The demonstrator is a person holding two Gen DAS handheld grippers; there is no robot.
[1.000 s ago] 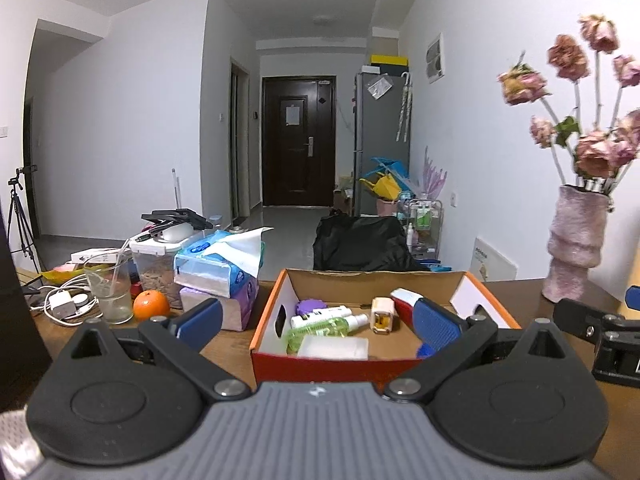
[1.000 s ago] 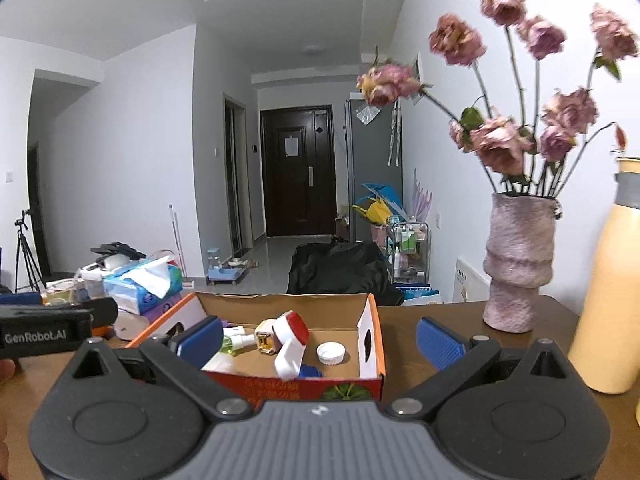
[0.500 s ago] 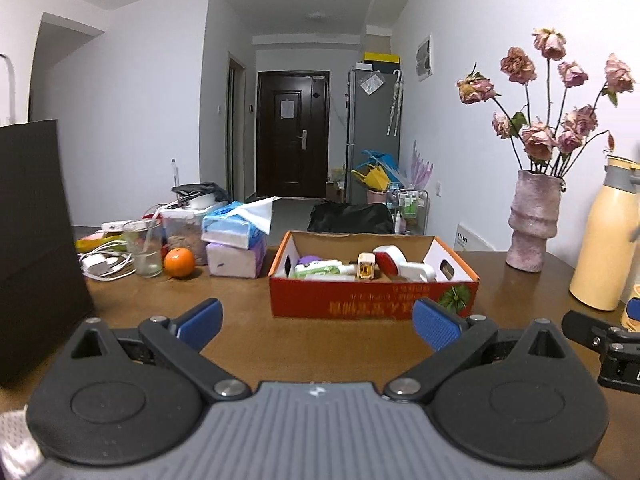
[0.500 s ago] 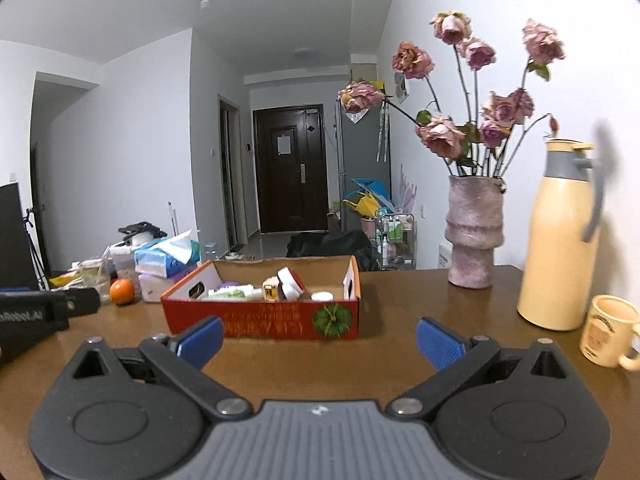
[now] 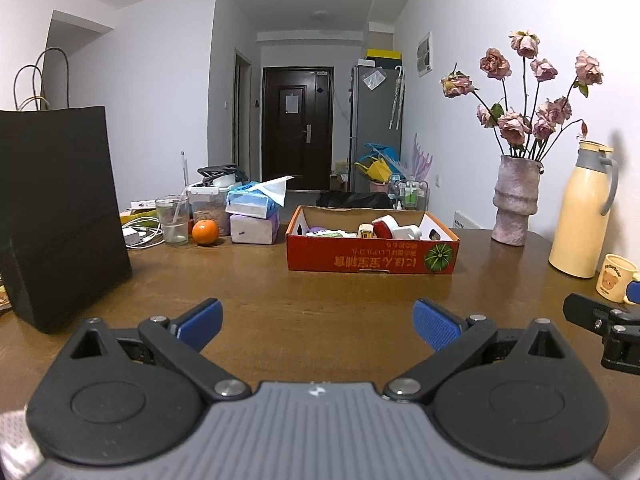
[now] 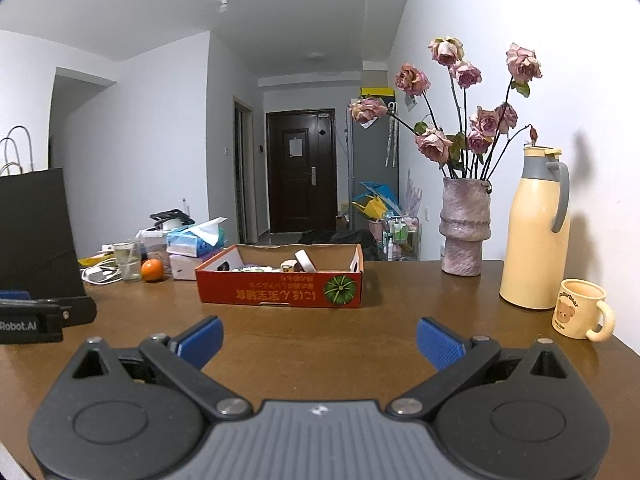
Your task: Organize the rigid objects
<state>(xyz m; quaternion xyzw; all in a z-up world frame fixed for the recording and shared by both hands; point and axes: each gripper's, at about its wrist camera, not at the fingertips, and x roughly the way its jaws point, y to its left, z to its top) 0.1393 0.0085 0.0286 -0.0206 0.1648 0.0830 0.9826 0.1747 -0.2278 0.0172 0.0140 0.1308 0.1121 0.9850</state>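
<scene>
Both grippers, left gripper [image 5: 316, 320] and right gripper [image 6: 319, 338], are hovering over the tabletop [image 5: 320, 288], jaws open and empty. The box [image 5: 372, 254] is sitting well apart (contents seemingly sorted). No item is awaiting pickup, so the task is likely finishing.

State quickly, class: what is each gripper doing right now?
Left gripper: open, holding nothing.
Right gripper: open, holding nothing.

Likely a home — fridge [image 5: 374, 128], front door [image 5: 297, 128], vase [image 5: 516, 200].
</scene>
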